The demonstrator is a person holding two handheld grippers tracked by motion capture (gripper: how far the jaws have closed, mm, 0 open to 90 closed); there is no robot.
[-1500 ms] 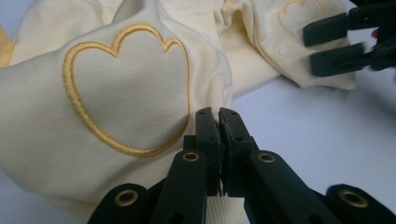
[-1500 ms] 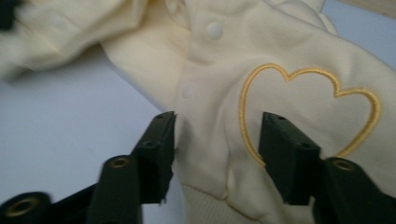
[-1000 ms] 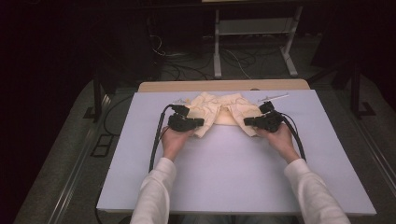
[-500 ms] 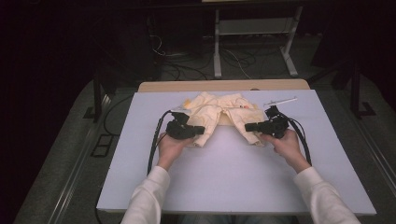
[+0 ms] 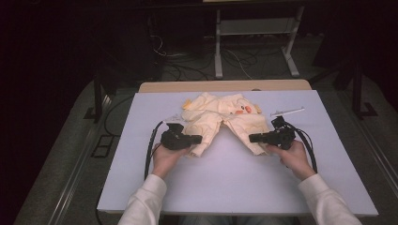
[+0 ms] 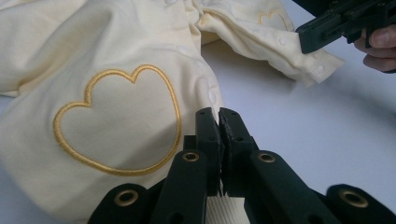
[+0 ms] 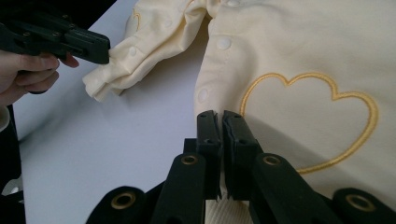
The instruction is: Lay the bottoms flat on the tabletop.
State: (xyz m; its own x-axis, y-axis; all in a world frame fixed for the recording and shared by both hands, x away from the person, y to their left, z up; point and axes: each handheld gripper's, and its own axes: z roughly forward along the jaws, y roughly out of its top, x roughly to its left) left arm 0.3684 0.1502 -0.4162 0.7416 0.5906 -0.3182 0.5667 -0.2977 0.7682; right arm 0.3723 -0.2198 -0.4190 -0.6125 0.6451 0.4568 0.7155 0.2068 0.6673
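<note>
Since a second ago both hands have drawn the garment's [image 5: 220, 115] legs nearer and further apart. The left gripper [image 6: 218, 122] and right gripper [image 7: 219, 123] each pinch a ribbed cuff, jaws pressed together on it.

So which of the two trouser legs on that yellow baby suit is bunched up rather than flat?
The leg held by the left tool: this left leg is bunched and narrow, while the right leg, pinched by the right tool, lies flatter and wider.
</note>
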